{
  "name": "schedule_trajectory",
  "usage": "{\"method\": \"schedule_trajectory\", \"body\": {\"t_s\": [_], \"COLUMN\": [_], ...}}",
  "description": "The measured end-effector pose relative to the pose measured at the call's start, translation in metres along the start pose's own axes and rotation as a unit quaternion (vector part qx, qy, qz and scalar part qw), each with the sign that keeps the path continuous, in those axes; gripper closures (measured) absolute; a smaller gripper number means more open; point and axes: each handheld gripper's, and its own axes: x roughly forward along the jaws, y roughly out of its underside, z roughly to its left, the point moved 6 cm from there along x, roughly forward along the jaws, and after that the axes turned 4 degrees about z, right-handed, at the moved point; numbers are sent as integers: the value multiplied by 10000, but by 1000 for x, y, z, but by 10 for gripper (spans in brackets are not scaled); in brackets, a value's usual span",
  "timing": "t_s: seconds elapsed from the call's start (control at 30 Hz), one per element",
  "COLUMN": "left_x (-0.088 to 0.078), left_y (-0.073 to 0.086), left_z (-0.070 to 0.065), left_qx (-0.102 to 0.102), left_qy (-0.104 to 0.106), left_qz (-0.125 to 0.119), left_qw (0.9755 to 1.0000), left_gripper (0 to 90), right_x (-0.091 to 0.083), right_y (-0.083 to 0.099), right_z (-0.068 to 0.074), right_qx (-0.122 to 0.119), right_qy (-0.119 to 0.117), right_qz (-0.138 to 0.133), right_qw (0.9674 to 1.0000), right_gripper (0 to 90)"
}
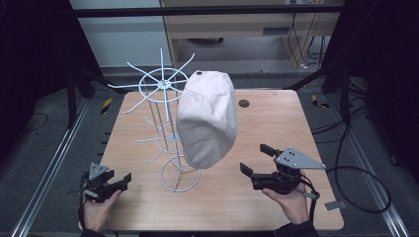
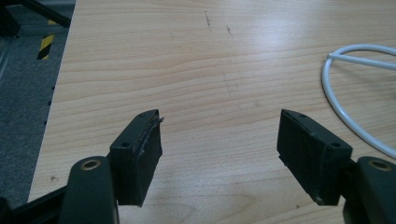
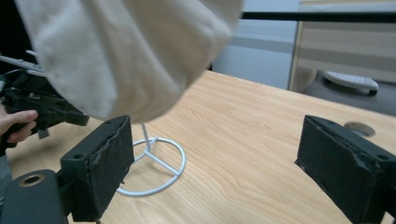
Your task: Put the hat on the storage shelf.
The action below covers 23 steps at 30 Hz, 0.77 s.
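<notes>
A cream cap [image 1: 206, 118] hangs on a white wire rack [image 1: 163, 86] standing mid-table, and covers the rack's right side. The rack's round base [image 1: 179, 177] rests on the wood. My left gripper [image 1: 123, 181] is at the front left corner, held low over the table, open and empty. My right gripper [image 1: 253, 158] is right of the cap's lower edge, open, nothing between its pads. In the right gripper view the cap [image 3: 116, 46] hangs just beyond the right gripper [image 3: 217, 130], above the base ring [image 3: 173, 172]. The left gripper [image 2: 219, 121] points along bare wood, with the base ring [image 2: 341, 112] at its right.
The wooden table [image 1: 276, 123] has a dark cable hole [image 1: 243, 103] near its back. The rack's upper spokes [image 1: 133, 66] reach out to the left and back. A black cable [image 1: 365, 182] loops off the table's right side. Metal rails [image 1: 54, 163] flank the table.
</notes>
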Motion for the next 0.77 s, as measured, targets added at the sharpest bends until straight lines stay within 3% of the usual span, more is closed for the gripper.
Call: {"method": "schedule_trajectory", "body": {"t_s": [0.2, 0.37, 0.5, 0.73, 0.77], "left_x": [0, 0, 0, 0, 0], "left_y": [0, 0, 0, 0, 0], "left_z": [0, -1, -3, -2, -2], "left_qx": [32, 38, 82, 88, 88], "left_qy": [30, 57, 125, 164, 164], "left_qz": [-9, 10, 28, 43, 43], "left_qw": [10000, 10000, 9999, 9998, 9998], "left_gripper": [307, 332, 352, 389, 393], "right_x": [4, 5, 3, 1, 1], "right_y": [21, 40, 63, 89, 89], "right_z": [-18, -34, -57, -83, -83], "right_qx": [63, 272, 499, 768, 768], "right_qy": [241, 463, 781, 1206, 1206], "right_qz": [209, 431, 644, 1010, 1010], "right_qw": [9995, 9976, 9936, 9846, 9846], "right_gripper": [126, 145, 154, 157, 157]}}
